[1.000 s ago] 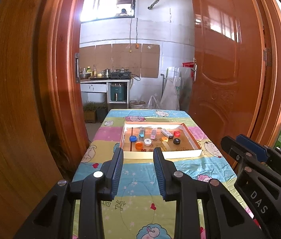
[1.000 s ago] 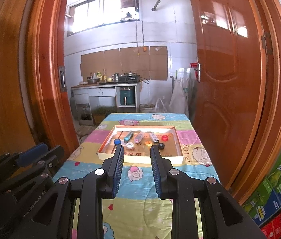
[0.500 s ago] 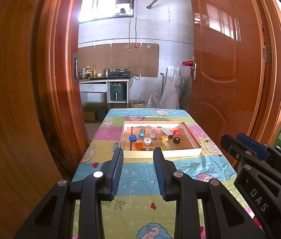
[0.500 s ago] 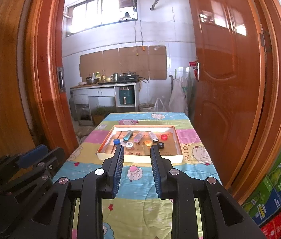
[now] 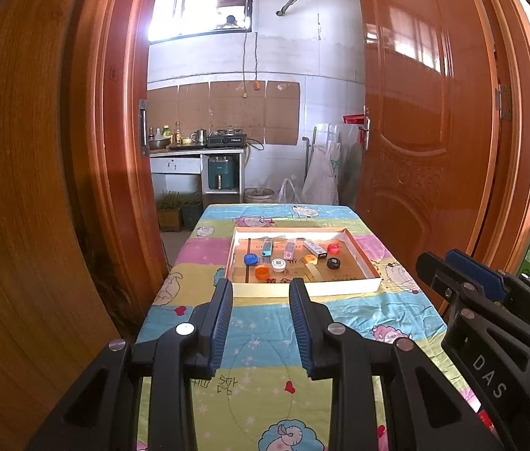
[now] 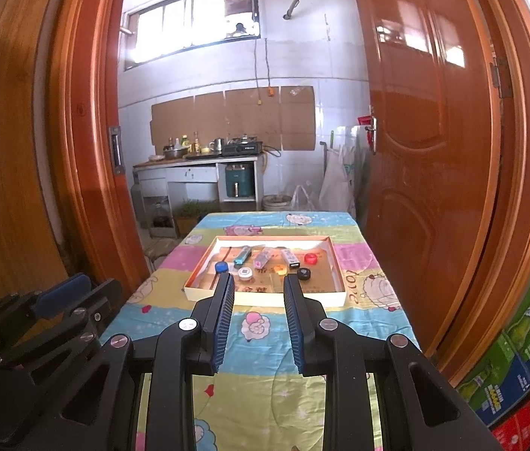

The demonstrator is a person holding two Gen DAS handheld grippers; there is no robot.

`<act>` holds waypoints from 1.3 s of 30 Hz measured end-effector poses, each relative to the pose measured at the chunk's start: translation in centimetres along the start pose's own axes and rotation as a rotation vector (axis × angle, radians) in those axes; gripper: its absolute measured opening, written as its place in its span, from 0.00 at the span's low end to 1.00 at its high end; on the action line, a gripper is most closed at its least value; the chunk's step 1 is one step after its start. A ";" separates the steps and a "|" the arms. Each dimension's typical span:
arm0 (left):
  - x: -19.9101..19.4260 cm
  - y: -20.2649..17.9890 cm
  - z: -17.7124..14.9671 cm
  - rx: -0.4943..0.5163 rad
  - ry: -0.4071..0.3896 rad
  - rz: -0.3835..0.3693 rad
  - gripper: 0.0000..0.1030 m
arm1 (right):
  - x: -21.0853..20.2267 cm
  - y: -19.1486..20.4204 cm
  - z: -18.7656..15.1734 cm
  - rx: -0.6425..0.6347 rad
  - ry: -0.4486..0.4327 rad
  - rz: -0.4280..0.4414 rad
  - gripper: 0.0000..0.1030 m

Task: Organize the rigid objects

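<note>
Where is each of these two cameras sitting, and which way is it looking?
Left wrist view: sits on the left gripper, facing along its black fingers over the cartoon-print tablecloth to the shallow cardboard tray; the right gripper shows at right.
Right wrist view: sits on the right gripper, facing likewise; the left gripper shows at left.
Shared: tray, tablecloth, orange wooden door, kitchen beyond.
</note>
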State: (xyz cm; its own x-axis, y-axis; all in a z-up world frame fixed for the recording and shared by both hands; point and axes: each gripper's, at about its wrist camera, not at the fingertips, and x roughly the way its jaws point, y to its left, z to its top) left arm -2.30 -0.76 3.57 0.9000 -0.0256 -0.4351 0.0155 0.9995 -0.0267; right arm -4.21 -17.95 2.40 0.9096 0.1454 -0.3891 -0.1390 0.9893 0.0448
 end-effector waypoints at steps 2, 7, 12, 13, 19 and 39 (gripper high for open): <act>0.0 0.0 0.0 0.000 0.000 0.000 0.30 | -0.1 0.1 0.0 -0.002 -0.002 0.001 0.27; 0.0 -0.1 -0.1 0.006 0.004 -0.002 0.30 | -0.1 0.1 -0.1 0.000 0.003 0.002 0.27; 0.0 -0.1 0.0 0.005 0.006 -0.001 0.30 | -0.2 0.3 0.0 0.003 0.002 0.000 0.27; 0.0 -0.1 0.0 0.005 0.008 -0.001 0.30 | -0.2 0.3 0.0 0.003 0.001 0.000 0.27; 0.0 -0.1 -0.1 0.005 0.009 -0.005 0.30 | -0.2 0.3 0.0 0.003 0.001 0.000 0.27; 0.1 -0.5 -0.6 0.018 -0.001 -0.001 0.30 | 0.1 0.4 -0.1 0.013 0.014 0.003 0.27</act>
State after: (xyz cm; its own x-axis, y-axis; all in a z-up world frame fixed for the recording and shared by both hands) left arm -2.47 -1.31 3.00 0.9003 -0.0268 -0.4344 0.0247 0.9996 -0.0107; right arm -4.24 -17.52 2.34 0.9035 0.1484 -0.4022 -0.1367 0.9889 0.0578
